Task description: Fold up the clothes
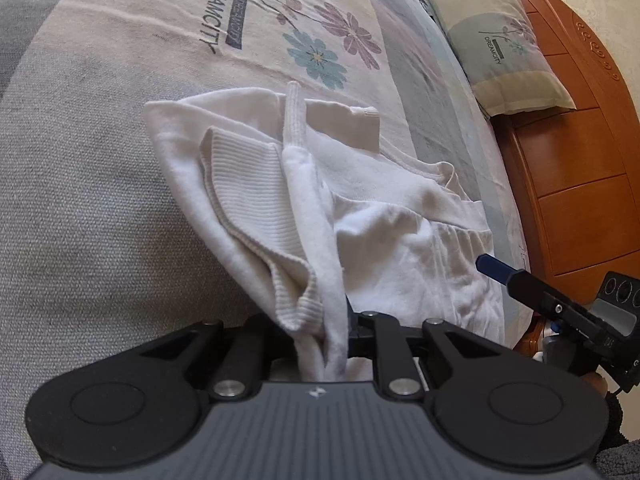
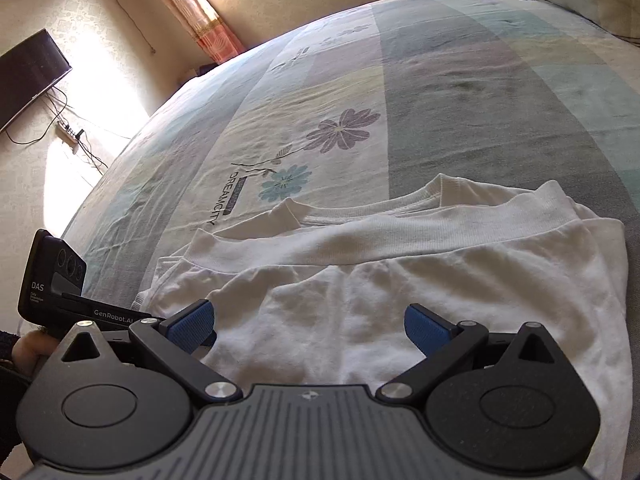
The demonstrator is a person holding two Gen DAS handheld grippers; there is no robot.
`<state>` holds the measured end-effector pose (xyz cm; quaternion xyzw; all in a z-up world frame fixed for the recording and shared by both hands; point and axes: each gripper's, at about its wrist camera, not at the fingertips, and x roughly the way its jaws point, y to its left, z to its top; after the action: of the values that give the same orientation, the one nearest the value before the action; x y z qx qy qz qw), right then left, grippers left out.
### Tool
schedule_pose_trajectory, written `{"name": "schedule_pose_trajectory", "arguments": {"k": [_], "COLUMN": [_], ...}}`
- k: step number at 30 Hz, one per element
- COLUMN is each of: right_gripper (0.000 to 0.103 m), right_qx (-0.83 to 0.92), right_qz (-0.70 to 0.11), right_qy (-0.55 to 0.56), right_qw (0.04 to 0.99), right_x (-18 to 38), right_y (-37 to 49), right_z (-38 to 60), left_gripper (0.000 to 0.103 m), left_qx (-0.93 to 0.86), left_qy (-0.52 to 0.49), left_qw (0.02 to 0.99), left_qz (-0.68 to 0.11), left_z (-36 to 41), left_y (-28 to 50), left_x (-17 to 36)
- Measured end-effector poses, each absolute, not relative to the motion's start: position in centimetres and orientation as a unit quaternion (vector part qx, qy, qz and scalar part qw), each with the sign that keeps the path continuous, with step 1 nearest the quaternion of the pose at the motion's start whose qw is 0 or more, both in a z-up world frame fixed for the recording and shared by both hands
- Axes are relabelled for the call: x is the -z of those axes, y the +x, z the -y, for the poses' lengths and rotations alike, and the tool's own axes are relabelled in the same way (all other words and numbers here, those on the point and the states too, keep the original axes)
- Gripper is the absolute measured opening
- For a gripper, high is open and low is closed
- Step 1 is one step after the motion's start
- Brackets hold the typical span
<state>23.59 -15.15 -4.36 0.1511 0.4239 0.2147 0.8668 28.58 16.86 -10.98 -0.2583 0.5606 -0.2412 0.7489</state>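
Clamping a bunched fold of the white sweatshirt point(image 1: 360, 216), the left hand-held gripper point(image 1: 320, 344) sits at the bottom centre of its own view, its jaws nearly closed on the cloth and a ribbed cuff point(image 1: 256, 204) draped just above them. The right hand-held gripper point(image 2: 310, 326) stands wide open at the bottom of its view, blue pads point(image 2: 192, 326) apart over the garment with nothing between them. The sweatshirt lies on the bed point(image 2: 460, 80), over a flowered sheet. A pillow point(image 1: 492, 40) rests in the upper right of the left view, against the wooden headboard point(image 1: 580, 160).
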Motion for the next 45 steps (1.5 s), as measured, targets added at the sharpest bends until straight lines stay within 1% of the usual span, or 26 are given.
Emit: {"name": "schedule_pose_trajectory", "arguments": {"k": [6, 11, 14, 17, 22, 24, 28, 29, 35, 40, 45], "right_gripper": [0.103, 0.103, 0.103, 0.103, 0.103, 0.103, 0.103, 0.103, 0.103, 0.103, 0.103], "right_qx": [-0.238, -0.226, -0.222, -0.214, -0.217, -0.213, -0.196, -0.193, -0.179, -0.176, -0.180], "right_qz": [-0.426, -0.417, -0.424, -0.442, -0.481, -0.501, -0.543, -0.540, -0.571, -0.575, -0.598], "right_qy": [0.166, 0.149, 0.155, 0.163, 0.180, 0.196, 0.214, 0.213, 0.197, 0.216, 0.222], "right_qw": [0.857, 0.868, 0.864, 0.856, 0.830, 0.816, 0.788, 0.791, 0.777, 0.770, 0.749], "right_x": [6.7, 8.6, 8.7, 7.6, 5.0, 5.0, 7.9, 8.0, 6.5, 7.8, 6.5], "right_y": [27.7, 31.5, 32.6, 32.1, 28.2, 26.9, 26.4, 26.3, 25.7, 25.6, 25.3], "right_z": [12.2, 11.0, 10.9, 11.4, 12.6, 12.8, 12.3, 12.2, 12.0, 12.3, 12.3], "left_gripper": [0.017, 0.017, 0.017, 0.017, 0.017, 0.017, 0.017, 0.017, 0.017, 0.017, 0.017], "left_qx": [0.236, 0.230, 0.229, 0.229, 0.223, 0.219, 0.215, 0.216, 0.216, 0.220, 0.223], "left_qy": [-0.266, -0.269, -0.260, -0.260, -0.274, -0.280, -0.279, -0.274, -0.276, -0.278, -0.272], "left_qw": [0.755, 0.760, 0.764, 0.763, 0.759, 0.758, 0.759, 0.761, 0.760, 0.755, 0.755], "left_qz": [-0.550, -0.545, -0.544, -0.545, -0.547, -0.546, -0.547, -0.547, -0.547, -0.551, -0.553], "left_z": [-16.9, -16.8, -16.5, -16.6, -16.8, -16.8, -16.8, -16.7, -16.8, -16.8, -16.8], "left_y": [28.2, 28.0, 27.9, 28.0, 27.9, 27.8, 27.8, 27.8, 27.9, 28.2, 28.3], "left_x": [11.1, 11.1, 10.9, 10.9, 11.0, 11.0, 10.9, 10.8, 10.9, 11.0, 10.9]}}
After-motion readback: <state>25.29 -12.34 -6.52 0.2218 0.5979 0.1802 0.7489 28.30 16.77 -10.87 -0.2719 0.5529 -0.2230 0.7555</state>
